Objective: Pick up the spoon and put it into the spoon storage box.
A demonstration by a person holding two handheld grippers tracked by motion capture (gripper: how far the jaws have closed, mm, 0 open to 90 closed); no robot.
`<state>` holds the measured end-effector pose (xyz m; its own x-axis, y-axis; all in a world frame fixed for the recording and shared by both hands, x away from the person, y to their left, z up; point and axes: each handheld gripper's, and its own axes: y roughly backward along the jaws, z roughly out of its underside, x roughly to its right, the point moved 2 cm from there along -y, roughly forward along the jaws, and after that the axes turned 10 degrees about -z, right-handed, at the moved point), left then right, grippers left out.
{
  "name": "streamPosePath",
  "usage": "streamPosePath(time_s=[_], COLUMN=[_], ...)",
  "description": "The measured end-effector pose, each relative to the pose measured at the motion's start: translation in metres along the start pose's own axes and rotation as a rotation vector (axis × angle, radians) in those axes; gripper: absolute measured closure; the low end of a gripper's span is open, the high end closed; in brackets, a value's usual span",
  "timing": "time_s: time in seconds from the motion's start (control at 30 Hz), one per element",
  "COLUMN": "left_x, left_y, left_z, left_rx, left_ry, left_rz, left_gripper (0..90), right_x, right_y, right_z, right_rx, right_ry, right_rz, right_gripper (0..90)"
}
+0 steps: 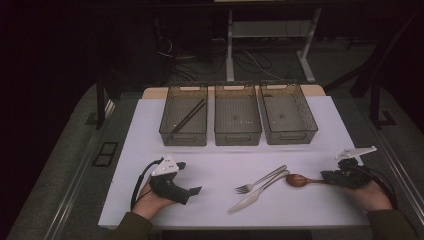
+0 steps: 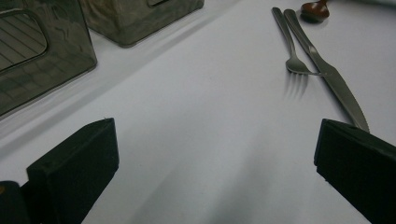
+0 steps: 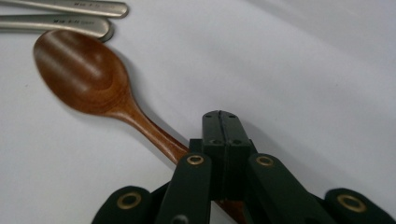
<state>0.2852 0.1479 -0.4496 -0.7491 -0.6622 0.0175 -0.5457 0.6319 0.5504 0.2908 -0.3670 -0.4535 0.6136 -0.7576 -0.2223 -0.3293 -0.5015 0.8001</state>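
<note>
A: So, where do things stand?

B: Right gripper [image 1: 334, 178] sits at about four o'clock on the table [image 1: 150, 130], jaws pressed together on the handle of the wooden spoon [image 1: 299, 179]. In the right gripper view the spoon [image 3: 81, 70] lies flat, bowl up, with the handle running back between the closed jaws.

A: And the left?

B: Left gripper [image 1: 192, 190] rests at about eight o'clock, jaws spread wide and holding nothing. From the left gripper view it faces bare table, with the fork [image 2: 292, 49] and knife [image 2: 324, 65] out at one o'clock.

A: What worries you?

B: The grip is far back on the handle. I'd guess the heavy bowl end could droop or swivel when lifted, since all the weight hangs ahead of the pinch.

A: Anything nearby to hit?

B: Yes. The spoon's bowl lies just beside the handle ends of the fork [image 1: 261, 179] and knife [image 1: 258, 192]. A sideways swing toward nine o'clock could nudge them or drag them along.

A: And the bins?

B: Three bins at twelve o'clock. The left bin [image 1: 184, 116] already holds a pair of dark sticks [image 1: 188, 116]; the middle bin [image 1: 237, 115] and right bin [image 1: 288, 114] look empty. With a drooping bowl, the spoon could catch a rim on the way in.
</note>
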Motion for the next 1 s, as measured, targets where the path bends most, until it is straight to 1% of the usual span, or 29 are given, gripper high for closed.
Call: streamPosePath(time_s=[0.1, 0.17, 0.2, 0.27, 0.3, 0.37, 0.4, 0.5, 0.6, 0.7, 0.77, 0.93, 1.0], left_x=[0.000, 0.000, 0.000, 0.000, 0.000, 0.000, 0.000, 0.000, 0.000, 0.000, 0.000, 0.000, 0.001], left_y=[0.000, 0.000, 0.000, -0.001, -0.001, -0.001, -0.001, -0.001, -0.001, -0.001, -0.001, -0.002, -0.002], left_z=[0.000, 0.000, 0.000, 0.000, 0.000, 0.000, 0.000, 0.000, 0.000, 0.000, 0.000, 0.000, 0.000], left_rx=[0.000, -0.001, 0.000, -0.001, 0.000, -0.001, 0.000, -0.001, -0.002, -0.003, -0.006, -0.005, -0.004], left_ry=[-0.006, -0.008, -0.005, -0.007, -0.005, -0.008, -0.007, -0.009, -0.008, -0.009, -0.010, -0.008, -0.001], left_rz=[0.001, 0.002, 0.001, 0.001, 0.001, 0.002, 0.002, 0.003, 0.005, 0.006, 0.006, 0.009, 0.009], left_gripper=[0.0, 0.0, 0.0, 0.0, 0.0, 0.0, 0.0, 0.0, 0.0, 0.0, 0.0, 0.0, 0.0], right_x=[0.001, 0.001, 0.001, -0.003, -0.005, -0.010, -0.013, -0.021, -0.029, -0.034, -0.035, -0.037, -0.037], right_y=[0.002, 0.005, 0.007, 0.008, 0.007, 0.005, 0.003, -0.004, -0.010, -0.015, -0.019, -0.028, -0.029], right_z=[0.001, -0.002, -0.003, -0.007, -0.008, -0.011, -0.013, -0.017, -0.021, -0.023, -0.024, -0.024, -0.023], right_rx=[0.019, 0.065, 0.088, 0.117, 0.133, 0.153, 0.157, 0.154, 0.143, 0.138, 0.130, 0.091, 0.082], right_ry=[0.007, 0.005, 0.003, 0.017, 0.019, 0.033, 0.033, 0.054, 0.069, 0.080, 0.096, 0.115, 0.128], right_rz=[-0.002, -0.029, -0.045, -0.084, -0.103, -0.148, -0.165, -0.204, -0.220, -0.225, -0.217, -0.212, -0.212], right_gripper=[89.0, 88.5, 83.0, 73.5, 70.2, 60.2, 57.7, 52.7, 50.0, 48.2, 46.6, 44.8, 44.6])
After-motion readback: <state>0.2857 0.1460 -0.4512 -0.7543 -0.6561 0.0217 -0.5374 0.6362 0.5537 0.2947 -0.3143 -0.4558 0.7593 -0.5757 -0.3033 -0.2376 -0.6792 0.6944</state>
